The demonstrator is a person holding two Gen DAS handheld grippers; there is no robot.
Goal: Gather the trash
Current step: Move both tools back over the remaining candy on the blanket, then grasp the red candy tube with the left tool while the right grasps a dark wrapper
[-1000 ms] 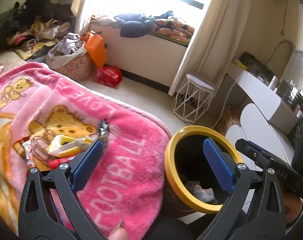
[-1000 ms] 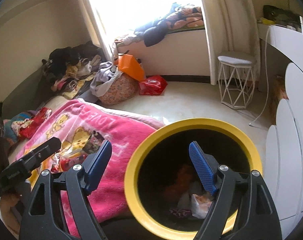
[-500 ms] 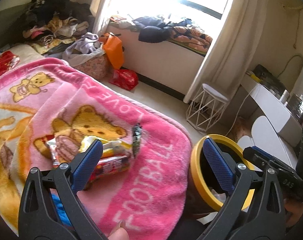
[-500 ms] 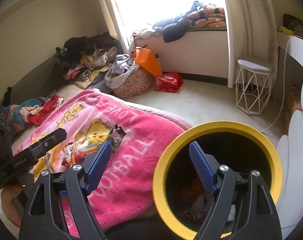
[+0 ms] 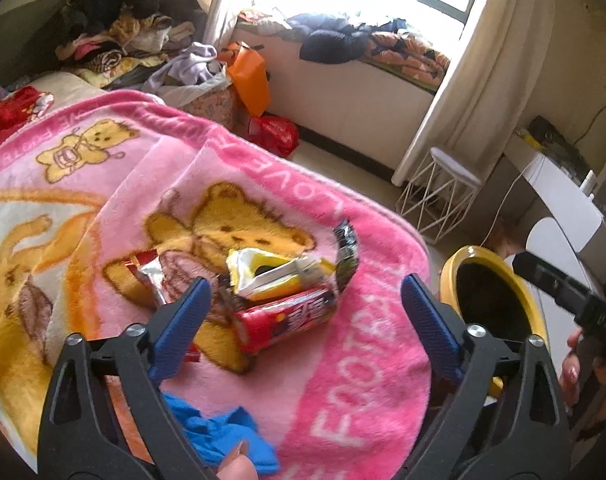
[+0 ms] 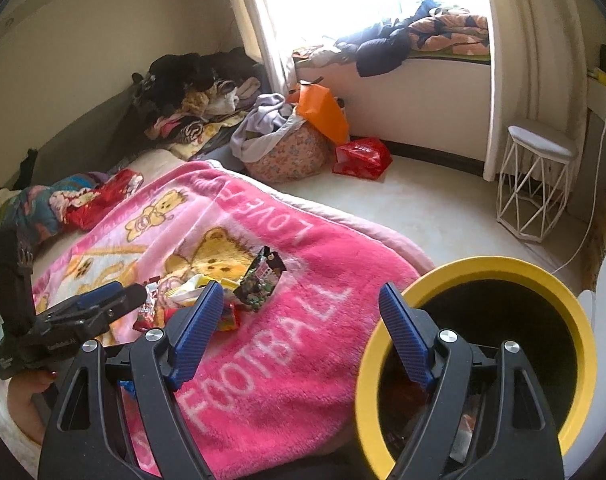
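I'm holding my left hand-held gripper (image 5: 303,312) wide apart and empty over the pink blanket (image 5: 343,380), and the wrapper pile is sitting right between and just ahead of its fingers: a red packet (image 5: 287,318) nearest, a torn yellow-white pouch (image 5: 271,276) just beyond it, a dark wrapper (image 5: 346,256) off to the right. My right hand-held gripper (image 6: 301,320) is also spread wide with nothing in it, hovering at the near edge of the yellow-rimmed bin (image 6: 575,360), which stands to its right. I'm judging the red packet the best target: lowering straight down, straddling it across its narrow side, pinching crinkly foil only, not the fleece beneath.
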